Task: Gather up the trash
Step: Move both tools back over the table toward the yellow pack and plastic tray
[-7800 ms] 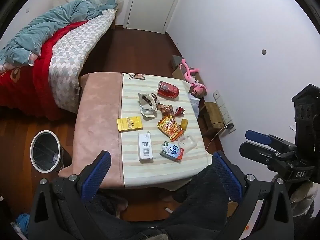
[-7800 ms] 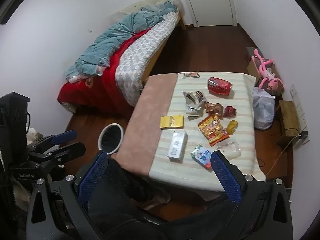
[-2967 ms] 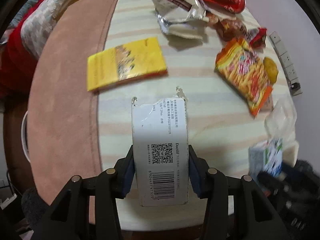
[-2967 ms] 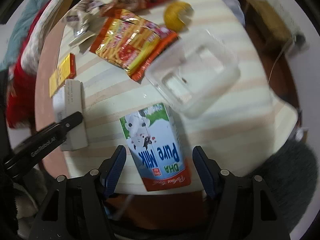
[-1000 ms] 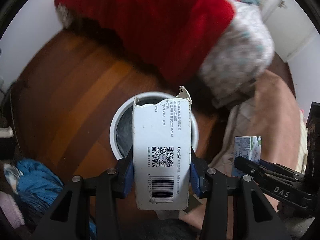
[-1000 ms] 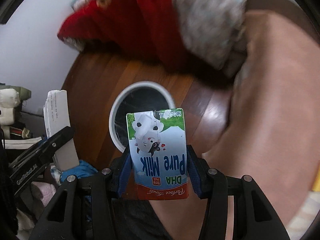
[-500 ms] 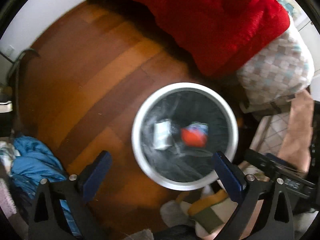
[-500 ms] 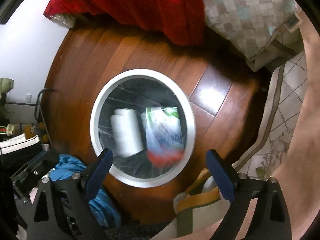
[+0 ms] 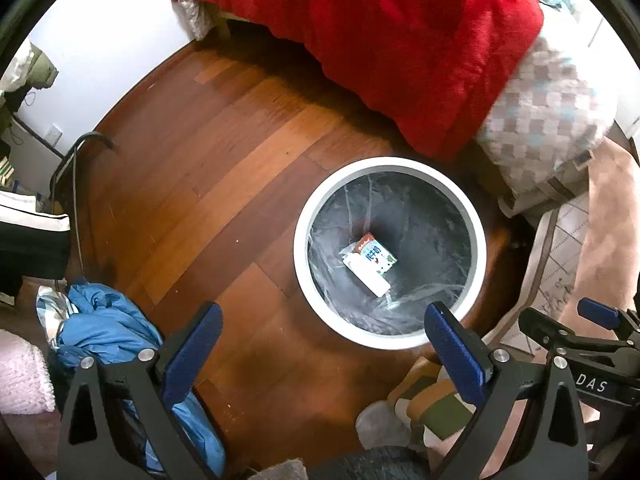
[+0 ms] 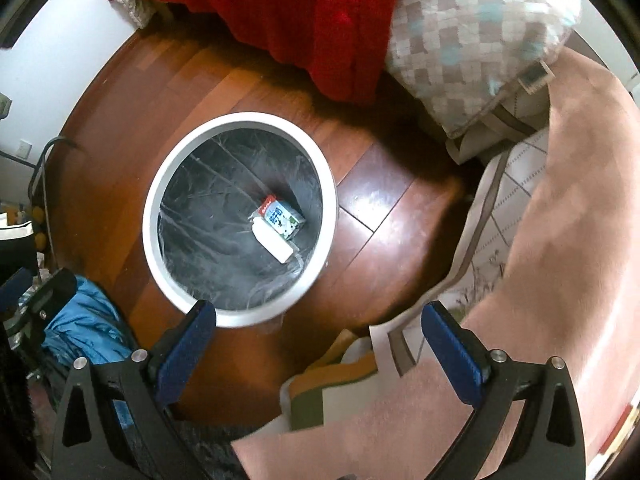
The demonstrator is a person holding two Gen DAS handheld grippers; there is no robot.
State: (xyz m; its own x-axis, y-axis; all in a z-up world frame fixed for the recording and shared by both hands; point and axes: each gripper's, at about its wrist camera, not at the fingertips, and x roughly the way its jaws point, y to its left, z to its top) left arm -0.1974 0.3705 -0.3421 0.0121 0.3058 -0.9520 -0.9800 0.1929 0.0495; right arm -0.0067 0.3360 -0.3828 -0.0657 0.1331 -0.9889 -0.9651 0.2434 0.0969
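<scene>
At the far left of the left wrist view, a crumpled blue garment (image 9: 120,344) is seen on the wooden floor (image 9: 208,184). The left gripper (image 9: 320,344) is held spread wide with nothing between its blue pads, pointed steeply down at the floor just beside the near rim of the trash bin (image 9: 308,216). Inside the bin, on the dark liner, a white box (image 9: 366,276) and a milk carton (image 9: 378,256) are seen lying touching each other, the box's long axis running diagonally toward the lower right. The bin lies ahead and slightly right of the left gripper, and ahead and left of the right gripper (image 10: 320,340), which is likewise empty; its jaws are just finishing opening. A red blanket (image 9: 400,32) and a checked quilt (image 10: 472,32) are draped over the bed beyond the bin. The surface carrying the remaining trash is judged to lie to the right, where only a pink cloth (image 10: 568,240) is seen; its top is cut off, so no further trash can be made out.
</scene>
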